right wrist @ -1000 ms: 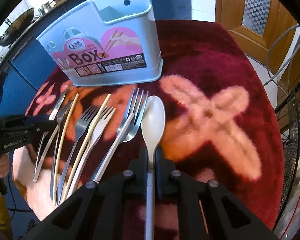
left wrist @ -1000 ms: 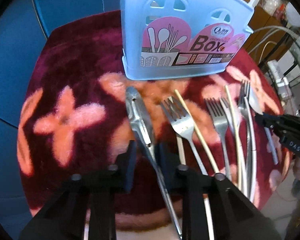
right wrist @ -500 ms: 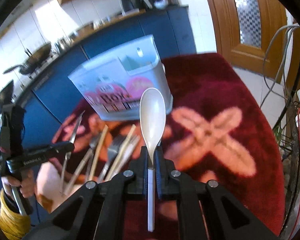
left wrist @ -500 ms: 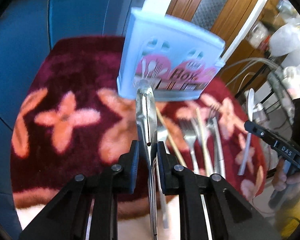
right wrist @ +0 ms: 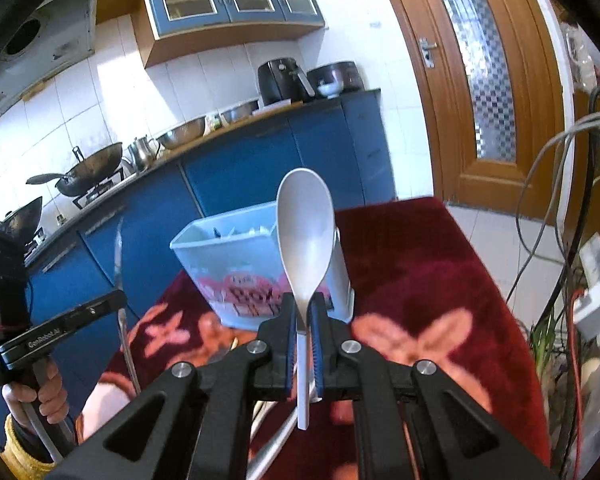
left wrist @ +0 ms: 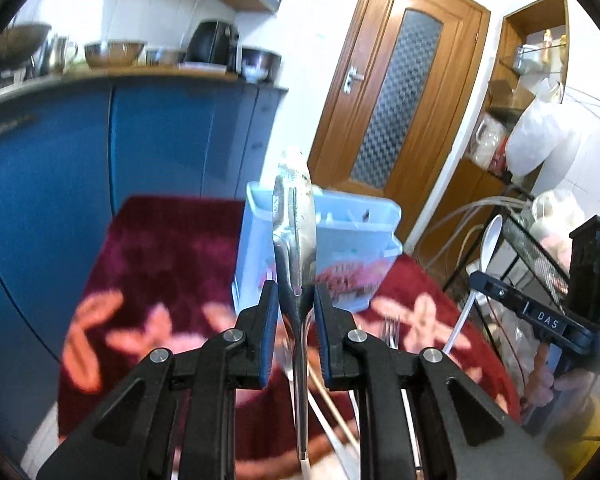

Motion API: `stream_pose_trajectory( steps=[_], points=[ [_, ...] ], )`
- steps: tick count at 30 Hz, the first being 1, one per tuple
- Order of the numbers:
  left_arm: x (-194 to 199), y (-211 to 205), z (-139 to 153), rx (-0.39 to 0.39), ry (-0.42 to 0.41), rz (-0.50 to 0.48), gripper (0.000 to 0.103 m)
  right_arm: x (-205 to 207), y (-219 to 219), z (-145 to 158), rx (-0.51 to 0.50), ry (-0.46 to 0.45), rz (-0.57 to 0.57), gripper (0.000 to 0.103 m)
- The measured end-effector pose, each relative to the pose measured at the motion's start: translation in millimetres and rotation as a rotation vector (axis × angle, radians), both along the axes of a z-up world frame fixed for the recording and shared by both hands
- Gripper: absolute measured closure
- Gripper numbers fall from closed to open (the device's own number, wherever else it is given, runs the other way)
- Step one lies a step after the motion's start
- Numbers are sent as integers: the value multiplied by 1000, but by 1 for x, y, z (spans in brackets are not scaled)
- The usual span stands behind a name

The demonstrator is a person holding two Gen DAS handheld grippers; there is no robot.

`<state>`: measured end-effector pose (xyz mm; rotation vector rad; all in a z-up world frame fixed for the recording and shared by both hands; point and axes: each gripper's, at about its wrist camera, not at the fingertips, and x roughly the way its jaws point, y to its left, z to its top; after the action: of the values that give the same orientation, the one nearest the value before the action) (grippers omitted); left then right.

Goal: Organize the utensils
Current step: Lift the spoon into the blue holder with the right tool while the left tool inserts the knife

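Observation:
My left gripper (left wrist: 296, 304) is shut on a shiny metal spoon (left wrist: 294, 216), held upright and high above the table, in front of the pale blue utensil box (left wrist: 356, 240). My right gripper (right wrist: 303, 314) is shut on a white spoon (right wrist: 305, 236), bowl up, also raised in front of the box (right wrist: 228, 256). Each gripper shows in the other's view: the right gripper (left wrist: 512, 300) with the white spoon (left wrist: 490, 240), and the left gripper (right wrist: 60, 332) with the metal spoon (right wrist: 120, 256). Forks (left wrist: 390, 330) and chopsticks (left wrist: 332, 412) lie on the table below.
The table has a dark red cloth with pink flowers (right wrist: 420, 272). Blue kitchen cabinets (left wrist: 140, 148) stand behind it, a wooden door (left wrist: 400, 92) at the back right. Cables and a wire rack (left wrist: 540, 264) stand at the table's right side.
Both grippers have lifted their spoons off the table and tilted them upright; the views now look across the kitchen instead of down at the cloth.

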<state>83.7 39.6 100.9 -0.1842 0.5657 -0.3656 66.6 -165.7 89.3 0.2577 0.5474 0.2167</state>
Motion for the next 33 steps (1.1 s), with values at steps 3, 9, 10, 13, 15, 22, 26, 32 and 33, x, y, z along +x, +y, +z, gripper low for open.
stream_pose_trajectory(
  steps=[3, 9, 10, 13, 15, 22, 26, 32, 33],
  points=[
    [5, 1, 15, -13, -36, 5, 86, 8, -3, 9, 16, -19, -5, 94],
    [33, 1, 46, -28, -90, 44, 86, 30, -2, 30, 16, -57, -19, 94],
    [39, 1, 50, -28, -100, 50, 86, 32, -1, 33, 11, -64, -22, 94],
    [55, -1, 64, -14, -140, 80, 86, 44, 3, 44, -11, -96, -35, 94],
    [66, -3, 71, -5, -166, 97, 86, 53, 6, 49, -21, -112, -40, 94],
    [108, -12, 84, 7, -238, 146, 86, 92, 12, 56, -50, -148, -54, 94],
    [127, -19, 79, 0, -251, 152, 86, 110, 16, 51, -45, -156, -47, 94],
    [137, -28, 51, 18, -257, 161, 86, 130, 28, 31, -83, -126, -17, 94],
    [138, -29, 46, 26, -257, 162, 86, 131, 30, 26, -94, -120, -12, 94]
  ],
)
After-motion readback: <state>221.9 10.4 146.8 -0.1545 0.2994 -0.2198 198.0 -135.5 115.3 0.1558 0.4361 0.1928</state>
